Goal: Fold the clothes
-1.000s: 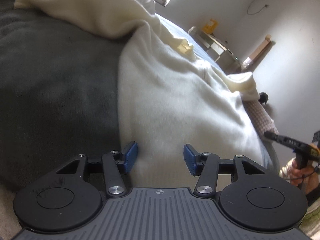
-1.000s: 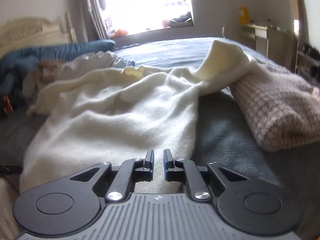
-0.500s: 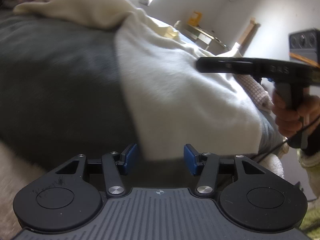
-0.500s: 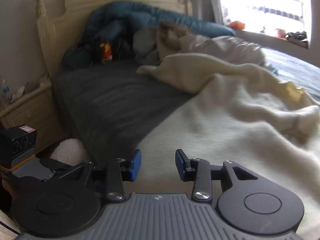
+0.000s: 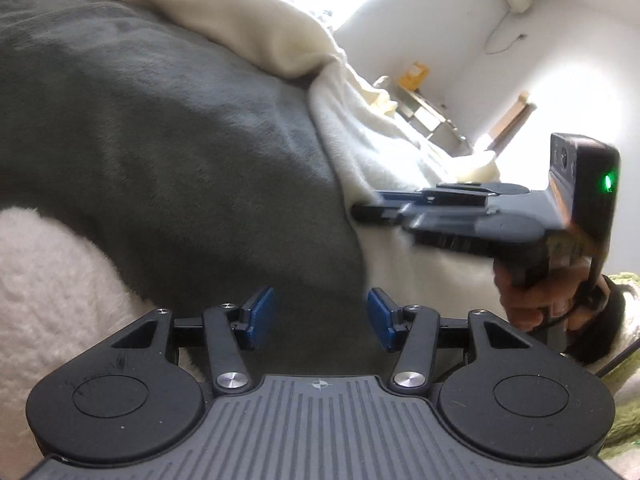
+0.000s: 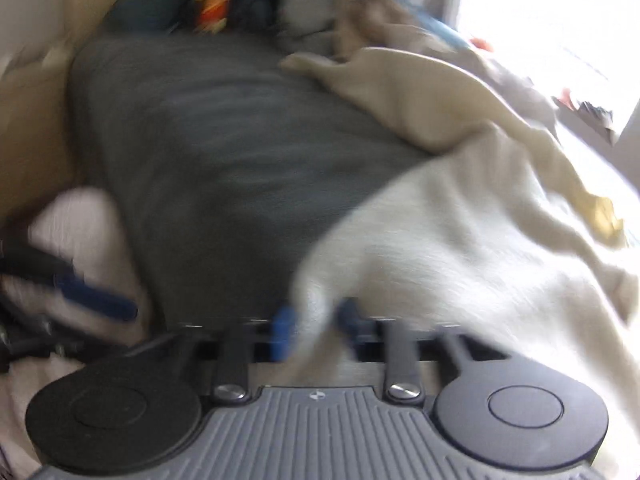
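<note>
Cream fleece garment (image 5: 384, 160) spread on bed

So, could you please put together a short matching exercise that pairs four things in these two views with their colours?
Things:
1. bed cover
2. fleece garment
3. pads of the left gripper
4. indicator light on the right gripper

Colours:
A. blue
B. cream white
C. green
D. dark grey

Pairs: 1-D, 2-B, 3-A, 4-C
</note>
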`<state>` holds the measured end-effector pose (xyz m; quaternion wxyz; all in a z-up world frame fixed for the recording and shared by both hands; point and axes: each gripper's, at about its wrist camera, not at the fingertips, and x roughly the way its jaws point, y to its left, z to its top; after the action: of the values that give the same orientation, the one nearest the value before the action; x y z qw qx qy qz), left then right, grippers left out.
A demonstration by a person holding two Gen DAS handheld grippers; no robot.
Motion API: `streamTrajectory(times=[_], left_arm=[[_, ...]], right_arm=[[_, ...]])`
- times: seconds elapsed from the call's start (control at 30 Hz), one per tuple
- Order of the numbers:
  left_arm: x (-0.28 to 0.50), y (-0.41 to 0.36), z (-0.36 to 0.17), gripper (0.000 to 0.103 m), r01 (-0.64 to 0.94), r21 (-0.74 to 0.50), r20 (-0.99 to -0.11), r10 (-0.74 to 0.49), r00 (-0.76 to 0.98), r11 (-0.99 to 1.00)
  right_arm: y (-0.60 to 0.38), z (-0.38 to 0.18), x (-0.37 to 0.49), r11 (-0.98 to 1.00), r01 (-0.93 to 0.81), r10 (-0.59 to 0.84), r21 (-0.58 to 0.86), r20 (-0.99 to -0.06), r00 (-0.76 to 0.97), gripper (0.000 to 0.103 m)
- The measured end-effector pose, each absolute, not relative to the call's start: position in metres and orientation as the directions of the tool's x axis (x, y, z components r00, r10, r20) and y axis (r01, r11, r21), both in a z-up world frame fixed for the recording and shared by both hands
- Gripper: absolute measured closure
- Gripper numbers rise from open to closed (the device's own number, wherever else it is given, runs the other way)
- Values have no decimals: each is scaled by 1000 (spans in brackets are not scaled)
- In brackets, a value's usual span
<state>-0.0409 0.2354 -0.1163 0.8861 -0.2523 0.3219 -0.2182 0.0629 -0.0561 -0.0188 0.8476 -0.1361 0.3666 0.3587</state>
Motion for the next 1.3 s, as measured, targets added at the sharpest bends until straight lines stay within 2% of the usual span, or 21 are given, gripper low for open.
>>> streamTrajectory(times=[0.03,0.2,0.33,0.47,0.63,0.8,0.87,0.93,0.97,1.0,1.07,1.2,1.27,1.3], left_arm=[[-38,235,-115,51,243,-588,-448,-561,696,771],[-26,217,-110,49,336,-565,-408,-609,680,753],[-14,188,-100,49,414,-498,-409,-627,663,762],[-11,150,-90,47,487,-385,-408,-618,672,784],[-14,109,-90,47,481,-202,-427,-518,741,853],[-20,80,-91,49,433,14,-411,-390,824,901],[-23,70,-90,53,408,106,-392,-339,855,907],[-27,63,-88,62,386,166,-365,-307,879,908],[-29,62,-86,72,376,169,-351,-301,887,911],[-30,63,-83,86,367,159,-341,-298,892,917],[-33,70,-76,100,347,93,-326,-301,896,933],[-53,105,-59,103,257,-129,-266,-284,921,958],[-58,126,-58,103,215,-294,-272,-297,915,931],[-57,135,-63,103,193,-373,-291,-311,905,908]], right_arm=[[-68,-14,70,726,-680,531,102,-711,461,96],[-138,-8,112,730,-484,674,482,-626,392,96],[-177,-23,134,674,-321,737,666,-570,363,96],[-191,-34,141,607,-256,785,753,-517,342,96],[-197,-31,152,551,-257,823,794,-466,325,96],[-200,-20,154,508,-269,848,818,-421,321,96],[-202,-16,155,500,-274,853,822,-413,319,96],[-197,-12,154,495,-284,856,821,-406,320,95],[-197,-8,154,493,-292,858,820,-402,320,96],[-197,-5,153,491,-300,860,818,-399,319,95],[-196,1,152,486,-319,863,814,-391,319,95],[-189,18,146,472,-400,877,786,-371,306,95],[-179,22,140,483,-468,875,740,-384,296,95],[-172,21,135,508,-504,861,698,-411,299,91]])
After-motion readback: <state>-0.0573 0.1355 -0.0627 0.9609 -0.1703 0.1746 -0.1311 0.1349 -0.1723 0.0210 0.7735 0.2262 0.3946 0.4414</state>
